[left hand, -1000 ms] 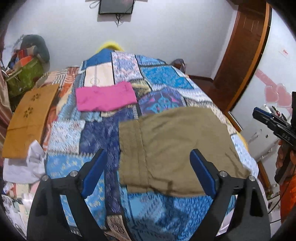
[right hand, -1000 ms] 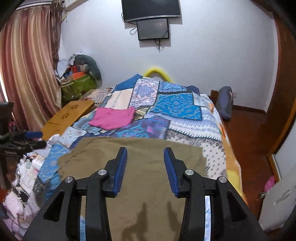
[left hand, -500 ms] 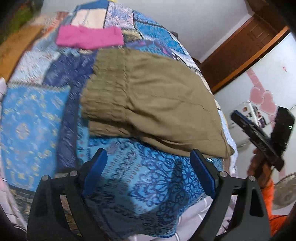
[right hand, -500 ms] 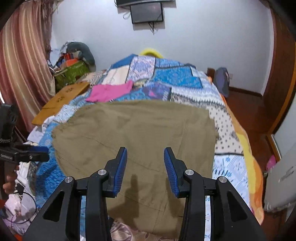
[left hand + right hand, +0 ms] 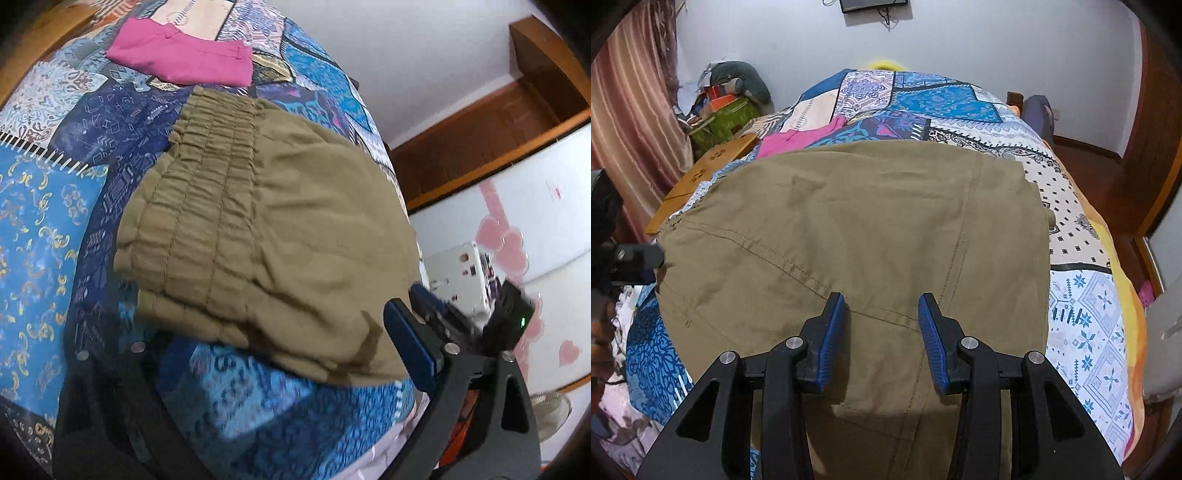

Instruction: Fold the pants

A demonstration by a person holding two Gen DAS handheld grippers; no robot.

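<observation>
Olive pants (image 5: 857, 236) lie folded flat on the quilt (image 5: 1082, 325), elastic waistband (image 5: 207, 192) toward the left gripper. Right gripper (image 5: 881, 341) hovers over the near pants edge, jaws apart, nothing between them. Left gripper (image 5: 258, 354) sits low at the waistband-side corner, jaws spread wide, left finger blurred dark, gripping nothing. Pink cloth (image 5: 181, 59) lies just beyond the waistband.

Open right tool (image 5: 881, 334) over olive pants (image 5: 849, 229)
</observation>
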